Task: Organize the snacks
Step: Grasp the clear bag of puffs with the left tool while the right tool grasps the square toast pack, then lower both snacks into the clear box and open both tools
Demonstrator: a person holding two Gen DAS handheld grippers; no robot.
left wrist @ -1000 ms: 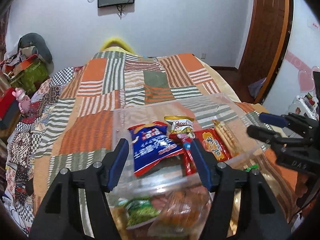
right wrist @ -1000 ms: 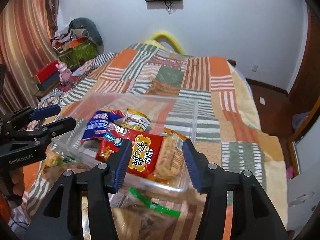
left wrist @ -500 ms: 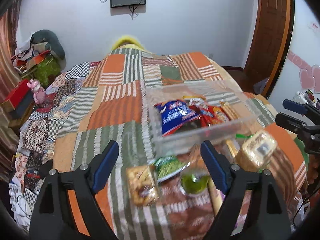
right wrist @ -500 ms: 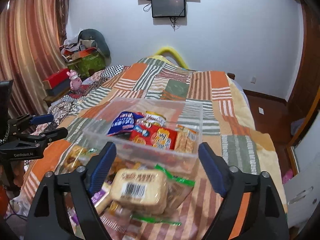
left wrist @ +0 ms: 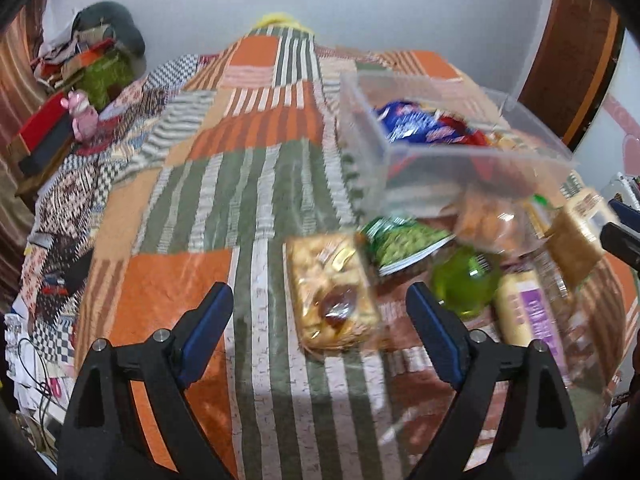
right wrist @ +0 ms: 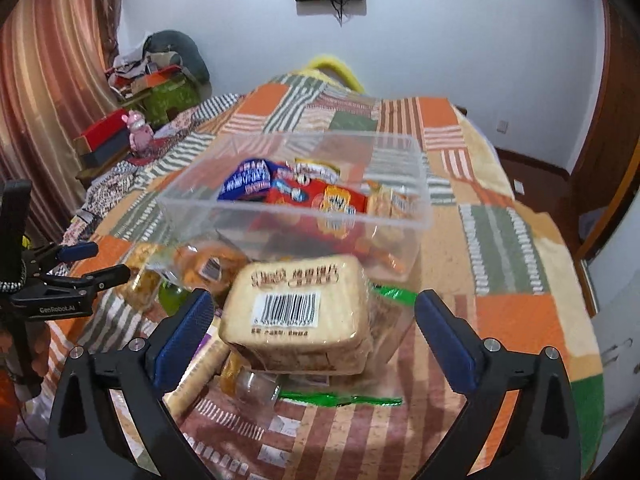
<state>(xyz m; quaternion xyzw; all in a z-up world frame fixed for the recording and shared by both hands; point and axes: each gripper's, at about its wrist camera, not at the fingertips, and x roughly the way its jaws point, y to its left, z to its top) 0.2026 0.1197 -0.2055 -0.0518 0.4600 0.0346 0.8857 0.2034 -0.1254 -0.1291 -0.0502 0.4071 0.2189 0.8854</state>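
Left wrist view: the left gripper [left wrist: 320,316] hangs over a patchwork bedspread [left wrist: 240,184], its jaws opening wide and pressing on nothing. A clear-wrapped pack of golden pastries [left wrist: 330,304] lies flat on the cloth between the blue pads [left wrist: 206,330], apart from both. Just right of it and a little farther off lies a green snack bag [left wrist: 404,240], then a green bottle [left wrist: 464,280] and a pale packet with purple print [left wrist: 528,312]. Beyond these, to the far right, sits a clear plastic bin [left wrist: 472,160] on the bed, with a blue bag [left wrist: 412,124] and red packs inside. A bag of orange snacks [left wrist: 488,216] leans just in front of its near wall.

Right wrist view: the left gripper shows again at the left edge. The right gripper [right wrist: 314,332] has its jaws opening too, with a wrapped loaf of sliced bread [right wrist: 300,312], barcode up, between them and touching neither pad. The loaf rests on the heap of snacks just near of the bin, which holds a blue bag, a red pack [right wrist: 320,200] and a pack of crackers [right wrist: 388,204]. A green-edged clear wrapper [right wrist: 340,400] lies near of the loaf.
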